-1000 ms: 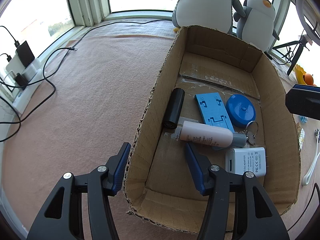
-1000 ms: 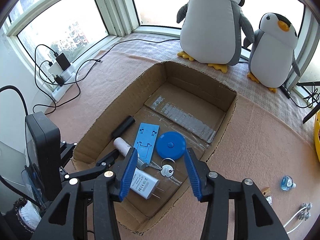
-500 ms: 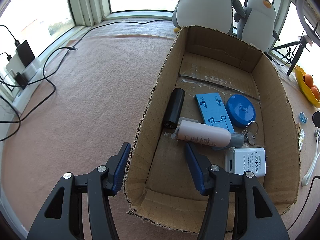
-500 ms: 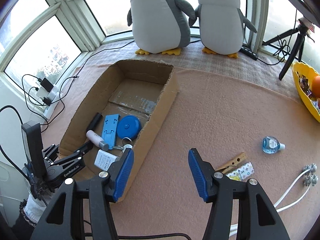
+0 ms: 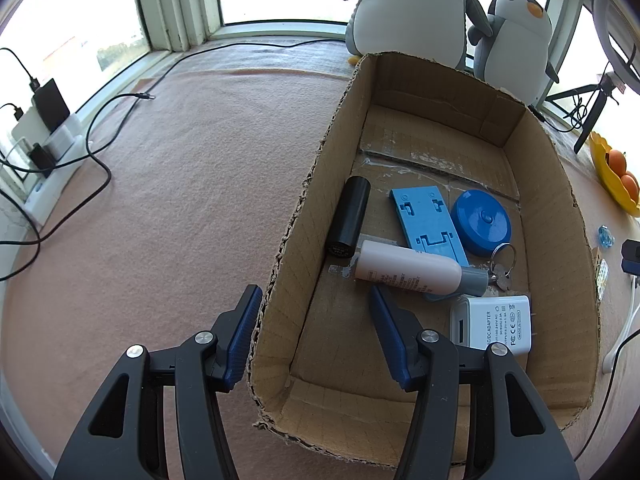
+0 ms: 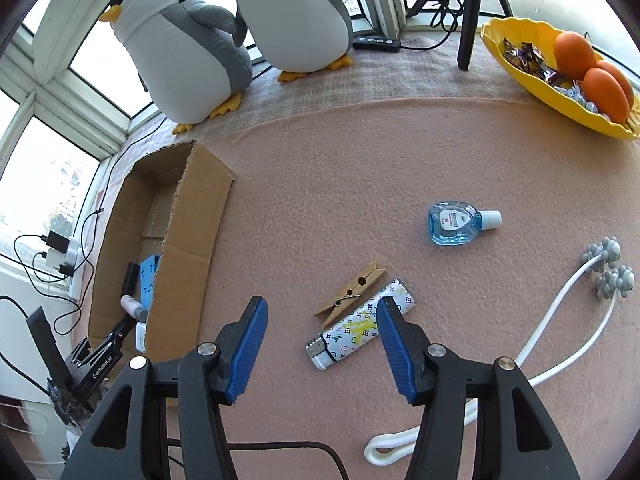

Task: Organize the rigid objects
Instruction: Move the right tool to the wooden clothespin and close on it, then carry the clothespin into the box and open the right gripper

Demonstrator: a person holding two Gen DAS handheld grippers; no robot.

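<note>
Sorting is partly complete. The cardboard box (image 5: 436,216) on the pink-covered worktop (image 6: 360,152) already holds six items: a black cylinder (image 5: 349,217) along the left wall, a blue plastic bracket (image 5: 430,222) beside it, a blue round disc (image 5: 480,222) further right, a white tube with a grey cap (image 5: 412,267) lying across the near ends of the cylinder and bracket, a key ring with keys (image 5: 502,264) at the tube's cap end, and a white AC adapter (image 5: 494,326) nearest the camera. The far half of the box floor is bare.

Items judged still outstanding lie on the worktop to the right of the box, well apart from it: a wooden clothespin (image 6: 352,294) touching a patterned lighter (image 6: 360,326), a small blue bottle with a white cap (image 6: 460,224) further off, and a white cord with grey clustered ends (image 6: 560,300) at the right.

The left hand-held gripper (image 5: 316,332) straddles the box's left wall near the near corner, one finger outside and one inside; its jaws appear narrowly set on that wall, judged a steadying hold. The right hand-held gripper (image 6: 322,346) hovers over the worktop with jaws spread and empty; the lighter's near end lies between the fingers, untouched.

The yellow bowl of oranges (image 6: 520,60) and two plush penguins (image 6: 240,40) stand at the far edge, apparently outside the job.
</note>
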